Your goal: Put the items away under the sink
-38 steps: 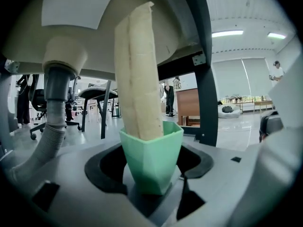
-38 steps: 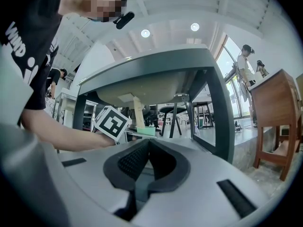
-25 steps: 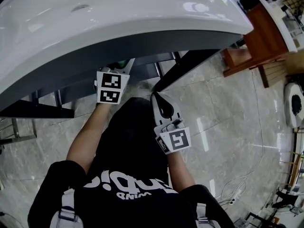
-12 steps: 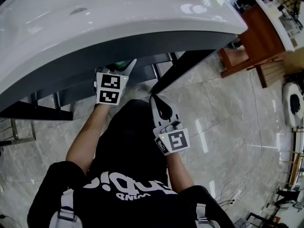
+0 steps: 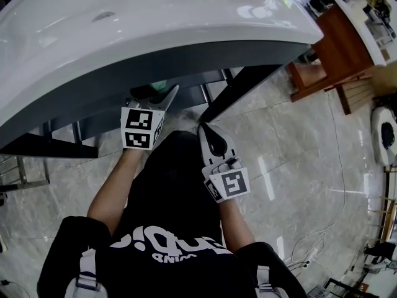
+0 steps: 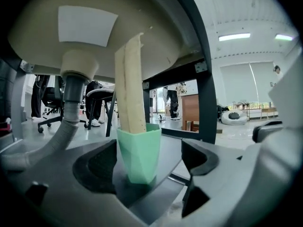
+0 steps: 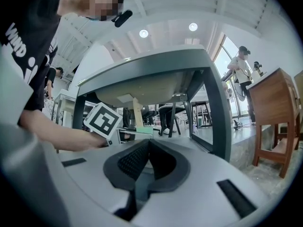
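**Q:** What's different from a second ago, and is your cup actually put away?

**A:** In the head view your left tongs have slid lower in the frame and their marker cube has tipped over. I'd say you're backing out. The jaws are spread wide. The cup stands between them, nearer the left-of-frame jaw, and neither jaw squeezes it. It looks to sit on the dark worktop under the sink, with the pale strip still upright inside. So the drop-off looks basically done. I can't tell whether the left jaw still brushes the cup.

**Q:** And your other hand?

**A:** Your right tongs have barely moved. The jaws are pressed together with nothing in them, and they're parked mid-frame over the floor.

**Q:** How much room do you have to get out?

**A:** Not much overhead. The strip's top ends near the basin's underside, so don't lift. The drain pipe fills the left of the frame and the black leg stands at the right. Your open lane is straight back toward you. Keep the jaws wide and level so you don't tip the cup.
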The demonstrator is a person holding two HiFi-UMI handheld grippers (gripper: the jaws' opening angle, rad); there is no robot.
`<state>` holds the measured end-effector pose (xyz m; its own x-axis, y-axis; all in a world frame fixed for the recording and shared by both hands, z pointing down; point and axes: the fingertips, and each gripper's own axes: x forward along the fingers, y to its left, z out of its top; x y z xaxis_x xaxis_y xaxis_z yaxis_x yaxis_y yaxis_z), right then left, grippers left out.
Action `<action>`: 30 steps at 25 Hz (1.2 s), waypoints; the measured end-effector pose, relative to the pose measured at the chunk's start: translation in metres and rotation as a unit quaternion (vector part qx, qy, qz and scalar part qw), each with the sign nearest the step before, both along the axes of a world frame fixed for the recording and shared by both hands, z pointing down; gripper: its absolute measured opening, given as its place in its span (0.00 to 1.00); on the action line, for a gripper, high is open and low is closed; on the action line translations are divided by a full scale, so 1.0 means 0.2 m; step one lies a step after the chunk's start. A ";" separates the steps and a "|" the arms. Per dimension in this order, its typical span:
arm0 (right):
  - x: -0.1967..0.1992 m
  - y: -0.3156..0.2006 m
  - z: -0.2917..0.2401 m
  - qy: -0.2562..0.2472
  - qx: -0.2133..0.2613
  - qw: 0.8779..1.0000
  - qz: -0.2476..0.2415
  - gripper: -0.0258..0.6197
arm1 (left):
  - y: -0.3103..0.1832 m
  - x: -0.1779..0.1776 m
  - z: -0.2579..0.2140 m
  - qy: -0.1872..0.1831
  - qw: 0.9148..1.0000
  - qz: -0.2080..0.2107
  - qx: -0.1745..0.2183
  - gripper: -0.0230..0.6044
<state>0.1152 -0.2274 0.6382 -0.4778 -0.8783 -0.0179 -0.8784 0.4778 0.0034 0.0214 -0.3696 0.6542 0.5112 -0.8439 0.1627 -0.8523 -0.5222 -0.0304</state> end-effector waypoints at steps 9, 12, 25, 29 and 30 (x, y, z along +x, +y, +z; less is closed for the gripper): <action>0.02 0.02 -0.01 -0.005 0.005 1.000 0.011 0.07 | 0.41 -0.04 0.01 0.022 0.998 0.053 -0.040 0.71; 0.03 0.04 -0.01 -0.005 0.005 1.000 0.013 0.07 | 0.58 -0.05 0.05 0.005 0.995 0.082 -0.051 0.71; 0.04 0.17 -0.03 -0.017 0.003 1.000 0.023 0.07 | 0.87 -0.01 0.06 0.004 0.987 0.153 -0.047 0.23; 0.07 0.18 -0.10 -0.027 0.008 0.999 0.030 0.07 | 0.90 0.05 -0.02 0.007 0.982 0.187 -0.023 0.07; 0.07 0.18 -0.13 -0.028 0.005 0.999 0.030 0.07 | 0.90 0.08 -0.06 0.011 0.981 0.194 -0.023 0.07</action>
<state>0.1295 -0.1908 0.6116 -0.4215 -0.9054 -0.0512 -0.9049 0.4237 -0.0420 0.0365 -0.1888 0.6414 0.7960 -0.5775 0.1812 -0.5896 -0.8075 0.0168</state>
